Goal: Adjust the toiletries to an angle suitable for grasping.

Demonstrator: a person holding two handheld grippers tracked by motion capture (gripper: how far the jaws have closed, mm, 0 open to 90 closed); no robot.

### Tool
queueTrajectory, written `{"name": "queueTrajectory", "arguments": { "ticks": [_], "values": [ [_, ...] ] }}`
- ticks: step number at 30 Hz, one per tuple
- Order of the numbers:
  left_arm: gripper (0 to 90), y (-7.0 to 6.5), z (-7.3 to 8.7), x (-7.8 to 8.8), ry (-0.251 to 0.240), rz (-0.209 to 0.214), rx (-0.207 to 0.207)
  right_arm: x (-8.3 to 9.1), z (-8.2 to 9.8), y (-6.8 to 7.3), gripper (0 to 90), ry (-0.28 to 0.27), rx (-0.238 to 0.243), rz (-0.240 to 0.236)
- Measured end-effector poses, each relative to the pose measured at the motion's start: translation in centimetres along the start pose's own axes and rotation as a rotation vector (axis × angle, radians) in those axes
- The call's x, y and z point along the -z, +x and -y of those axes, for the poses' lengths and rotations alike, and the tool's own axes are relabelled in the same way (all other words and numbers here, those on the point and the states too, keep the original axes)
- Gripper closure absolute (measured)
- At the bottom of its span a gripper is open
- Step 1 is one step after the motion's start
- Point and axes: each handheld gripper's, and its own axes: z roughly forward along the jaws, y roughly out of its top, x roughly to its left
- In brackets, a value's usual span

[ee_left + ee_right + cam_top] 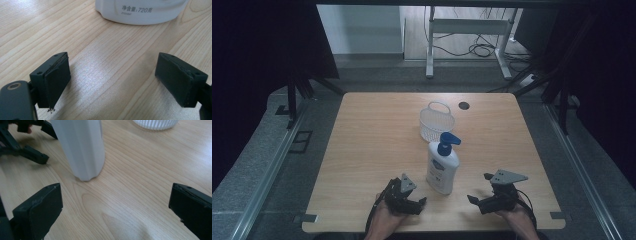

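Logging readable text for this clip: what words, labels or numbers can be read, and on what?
"净含量: 720克" on the bottle, near its base, in the left gripper view.
A smaller line under it: too small to read.
Blue logo and print on the bottle front in the high view: too blurred to read.

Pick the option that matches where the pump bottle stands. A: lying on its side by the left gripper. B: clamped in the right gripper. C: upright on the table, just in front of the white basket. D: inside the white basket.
C: the pump bottle stands upright on the table, nearer the person than the white basket.
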Motion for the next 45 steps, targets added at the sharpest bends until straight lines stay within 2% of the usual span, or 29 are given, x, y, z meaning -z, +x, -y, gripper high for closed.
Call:
{"name": "queueTrajectory", "arguments": {
  "ticks": [6, 16, 24, 32, 38, 45],
  "values": [
    [12.3, 0.0, 0.0, 0.0, 0.0, 0.0, -0.001, 0.1, -1.0, 0.5, 0.0, -0.019, -0.002, -0.032],
    [12.4, 0.0, 0.0, 0.0, -0.001, -0.002, 0.001, 0.0, -3.5, 1.5, 0.9, -0.027, 0.0, -0.051],
    [12.5, 0.0, 0.0, 0.0, 0.003, -0.001, -0.002, -0.1, -6.0, 2.2, 5.5, -0.044, 0.037, -0.065],
    [12.5, 0.0, 0.0, 0.0, 0.005, 0.0, -0.004, -0.9, -7.3, 2.5, 12.7, -0.058, 0.008, -0.103],
    [12.5, 0.0, 0.0, 0.0, 0.003, -0.001, -0.001, -1.5, -8.4, 2.9, 12.9, -0.081, 0.005, -0.132],
    [12.6, 0.0, 0.0, 0.0, 0.001, -0.002, -0.001, -2.3, -9.8, 3.5, 14.0, -0.086, 0.022, -0.121]
  ]
}}
